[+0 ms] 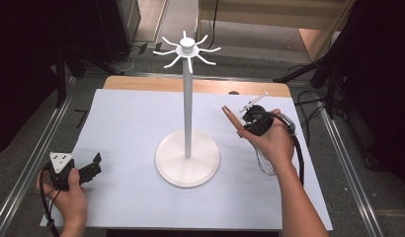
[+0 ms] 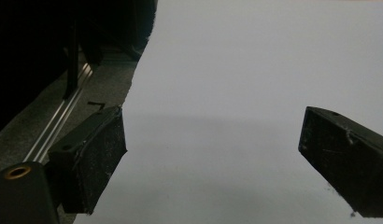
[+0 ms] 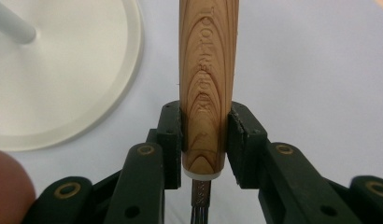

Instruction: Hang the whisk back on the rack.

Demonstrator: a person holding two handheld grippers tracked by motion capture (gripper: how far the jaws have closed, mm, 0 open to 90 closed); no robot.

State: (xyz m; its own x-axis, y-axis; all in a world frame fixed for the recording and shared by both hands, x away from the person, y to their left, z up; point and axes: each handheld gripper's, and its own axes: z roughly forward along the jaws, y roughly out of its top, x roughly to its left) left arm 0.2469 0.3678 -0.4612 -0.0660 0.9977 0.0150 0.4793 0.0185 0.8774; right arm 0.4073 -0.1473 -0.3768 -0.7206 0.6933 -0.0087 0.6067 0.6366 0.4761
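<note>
A whisk with a wooden handle and thin wire loops is gripped by my right gripper, whose two black pads press on the handle's lower end. In the high view the right gripper is raised above the table right of the white stand, with the handle pointing up and left and the wires hanging below the hand. The stand has a tall pole topped by a ring of hooks. My left gripper rests at the table's front left, jaws wide apart and empty.
A white sheet covers the table, with a wooden strip along the far edge. Metal rails run down both sides. Dark stands and cables sit beyond the right edge.
</note>
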